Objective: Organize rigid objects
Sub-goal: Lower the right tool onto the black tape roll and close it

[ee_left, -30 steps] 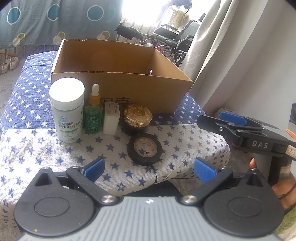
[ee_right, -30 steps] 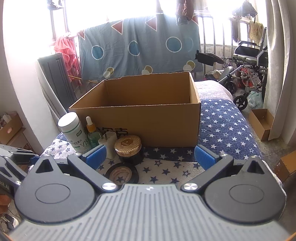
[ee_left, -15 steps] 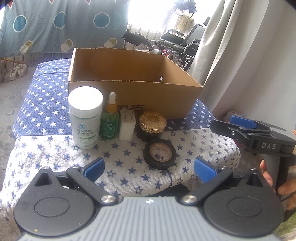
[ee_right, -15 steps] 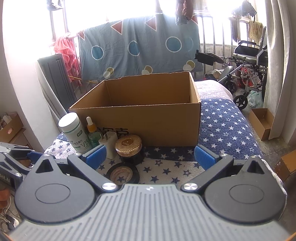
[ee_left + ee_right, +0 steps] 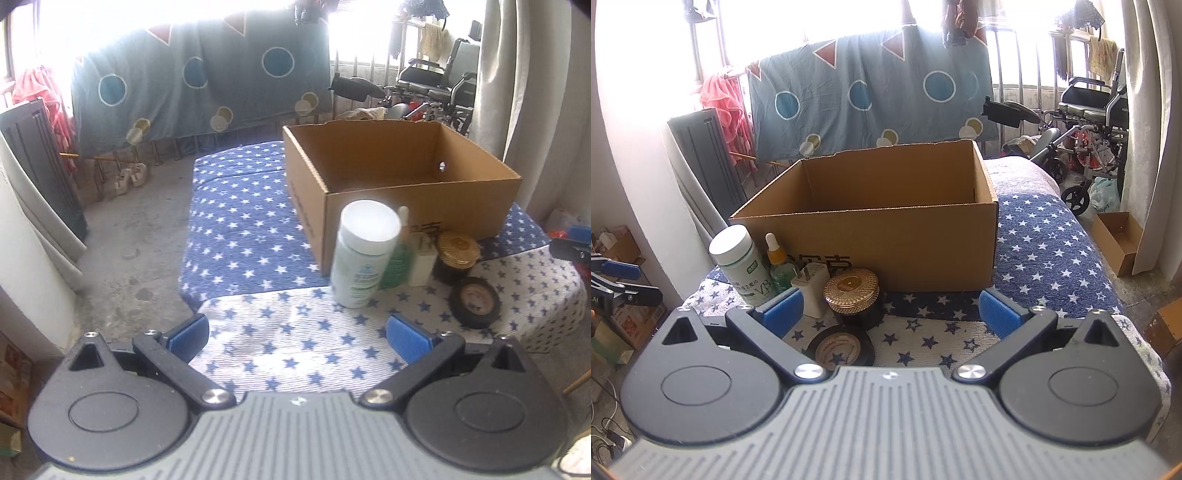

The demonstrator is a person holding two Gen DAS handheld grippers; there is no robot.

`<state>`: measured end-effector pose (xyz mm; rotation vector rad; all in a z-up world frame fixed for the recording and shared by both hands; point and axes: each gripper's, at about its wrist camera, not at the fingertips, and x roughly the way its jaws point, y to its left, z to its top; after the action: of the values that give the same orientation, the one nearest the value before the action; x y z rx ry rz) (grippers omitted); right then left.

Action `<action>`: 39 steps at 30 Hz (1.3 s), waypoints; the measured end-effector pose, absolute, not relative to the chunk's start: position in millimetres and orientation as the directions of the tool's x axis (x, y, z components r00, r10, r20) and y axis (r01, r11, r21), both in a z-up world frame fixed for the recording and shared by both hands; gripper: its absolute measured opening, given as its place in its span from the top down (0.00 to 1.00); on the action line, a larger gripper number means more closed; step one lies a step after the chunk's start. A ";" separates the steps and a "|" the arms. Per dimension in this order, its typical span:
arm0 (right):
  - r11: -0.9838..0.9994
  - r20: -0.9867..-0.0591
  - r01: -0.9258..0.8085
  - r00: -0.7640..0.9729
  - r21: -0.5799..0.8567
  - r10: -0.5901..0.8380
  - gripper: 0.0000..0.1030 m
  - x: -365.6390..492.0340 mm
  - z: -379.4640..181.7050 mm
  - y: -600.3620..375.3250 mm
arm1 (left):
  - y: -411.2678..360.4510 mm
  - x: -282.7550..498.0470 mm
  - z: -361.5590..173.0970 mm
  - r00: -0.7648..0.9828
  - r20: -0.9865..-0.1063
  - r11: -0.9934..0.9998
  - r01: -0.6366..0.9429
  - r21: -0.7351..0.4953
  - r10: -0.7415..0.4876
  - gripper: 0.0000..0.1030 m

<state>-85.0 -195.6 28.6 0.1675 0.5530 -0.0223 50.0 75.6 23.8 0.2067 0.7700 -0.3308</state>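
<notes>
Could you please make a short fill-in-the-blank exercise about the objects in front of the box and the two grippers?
1. The brown cardboard box has its top ____.
2. The white-capped vitamin bottle stands ____, not lying down.
3. The black tape roll lies flat on the ____-patterned cloth.
4. The left gripper and right gripper both hold ____.

Missing words: open; upright; star; nothing

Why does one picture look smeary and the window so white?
Left wrist view: motion blur softens the white bottle and cardboard box; right wrist view: both stay crisp, bottle label readable. In both, backlight blows out the window, and the fisheye lens bends the edges.
</notes>
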 end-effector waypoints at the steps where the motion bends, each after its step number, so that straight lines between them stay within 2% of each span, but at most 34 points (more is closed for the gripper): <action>1: 0.986 -0.525 0.065 0.851 0.151 0.024 0.01 -84.4 28.6 -195.2 | 79.5 50.2 25.5 0.679 -0.707 0.926 0.366 0.093 -0.197 0.00; 5: 0.986 -0.526 0.065 0.850 0.150 0.024 0.01 -81.1 27.9 -195.9 | 95.9 51.8 30.2 0.703 -0.701 0.912 0.356 0.202 -0.119 0.00; 11: 0.983 -0.531 0.061 0.846 0.170 0.039 0.01 -73.5 21.7 -196.3 | 109.2 58.1 20.0 0.703 -0.708 0.918 0.323 0.228 -0.071 0.00; 15: 0.983 -0.546 0.054 0.836 0.175 0.052 0.01 -68.0 15.9 -195.2 | 74.9 51.6 6.0 0.682 -0.712 0.885 0.423 0.196 -0.168 0.00; 20: 0.980 -0.563 0.041 0.823 0.193 0.077 0.01 -62.0 11.3 -199.7 | 4.6 39.2 -7.1 0.588 -0.709 0.787 0.612 0.076 -0.389 0.00; 22: 0.975 -0.568 0.036 0.817 0.219 0.097 0.01 -60.0 9.9 -204.7 | -23.2 32.3 -11.5 0.545 -0.709 0.730 0.680 0.063 -0.447 0.00; 28: 0.944 -0.594 0.018 0.781 0.330 0.193 0.03 -50.0 1.2 -219.8 | -82.5 23.4 -31.9 0.482 -0.730 0.638 0.766 0.082 -0.485 0.03; 30: 0.934 -0.609 0.011 0.761 0.357 0.224 0.07 -45.8 -3.8 -219.5 | -93.7 25.6 -39.1 0.466 -0.741 0.632 0.771 0.072 -0.484 0.10; 34: 0.930 -0.646 -0.001 0.719 0.368 0.256 0.19 -37.4 -13.1 -212.7 | -104.4 31.6 -50.8 0.469 -0.752 0.646 0.760 0.076 -0.464 0.17; 37: 0.930 -0.673 -0.004 0.689 0.366 0.268 0.32 -30.1 -21.0 -207.1 | -106.7 36.4 -55.3 0.476 -0.753 0.663 0.746 0.072 -0.454 0.25; 39: 0.931 -0.691 -0.007 0.669 0.365 0.276 0.46 -25.6 -25.6 -204.3 | -107.2 40.1 -57.7 0.481 -0.758 0.673 0.736 0.075 -0.441 0.27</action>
<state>-25.6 -204.3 -25.6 0.3488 0.8270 0.1627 40.1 -107.2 -57.7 0.4228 0.7806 -0.7440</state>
